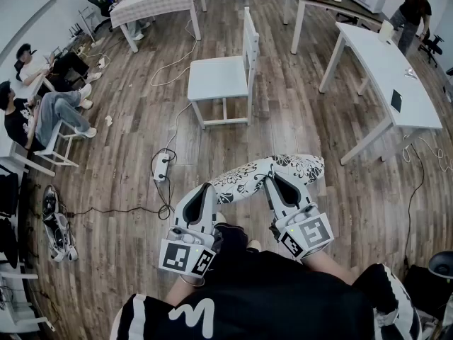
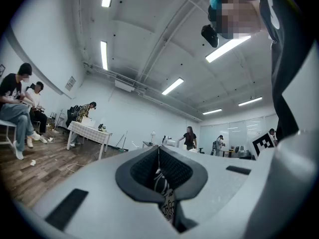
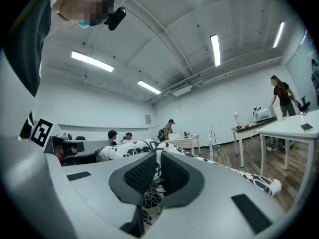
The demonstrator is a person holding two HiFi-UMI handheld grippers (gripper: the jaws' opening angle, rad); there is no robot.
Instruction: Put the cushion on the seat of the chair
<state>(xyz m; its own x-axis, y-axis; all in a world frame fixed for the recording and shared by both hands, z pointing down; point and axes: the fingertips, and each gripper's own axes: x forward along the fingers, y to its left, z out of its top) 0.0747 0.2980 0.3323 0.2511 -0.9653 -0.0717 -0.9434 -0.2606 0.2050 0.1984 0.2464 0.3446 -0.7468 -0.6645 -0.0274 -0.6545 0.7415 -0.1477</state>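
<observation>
Above the wooden floor (image 1: 340, 211), the black-and-white floral cushion (image 1: 265, 172) is held in the air between both grippers, well apart from the white chair (image 1: 223, 76) ahead. In the head view the cushion's near edge is hidden behind the gripper bodies, and the jaw tips are hard to make out there. The left gripper (image 1: 207, 193) is clenched on a fold of the patterned fabric (its own view shows only a thin strip pinched between the dark pads (image 2: 144, 171)). The right gripper (image 1: 272, 184) clamps the fabric in the same way. Between the person and the chair lie a power strip (image 1: 161, 167) and trailing cables (image 1: 173, 62). A long white table (image 1: 396, 83) stands at the right and a checked-cloth table (image 1: 152, 2) at the far left. Seated people (image 1: 42, 112) are along the left edge. The right gripper view shows the cushion stretching away to both sides of the jaws; the left gripper view does not.
</observation>
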